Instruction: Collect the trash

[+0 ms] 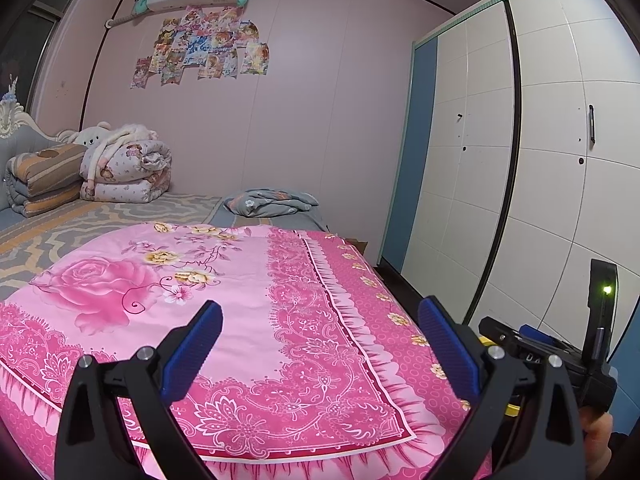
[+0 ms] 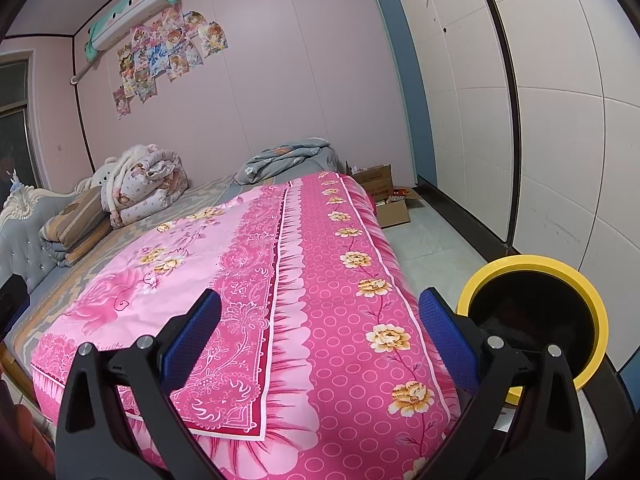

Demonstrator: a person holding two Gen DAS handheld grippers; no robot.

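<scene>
- Left gripper [image 1: 320,332]: jaws spread wide, nothing between them; held above the foot of the pink floral quilt [image 1: 248,320], apparently ready to search.
- Right gripper [image 2: 320,328]: likewise agape and empty, over the quilt's right border.
- Yellow-rimmed bin [image 2: 536,320]: on the floor just right of the quilt, mouth up, presumably to receive rubbish.
- Trash: none visible on the quilt; cardboard boxes [image 2: 384,196] beyond its far right corner hold packets, possibly litter.
</scene>
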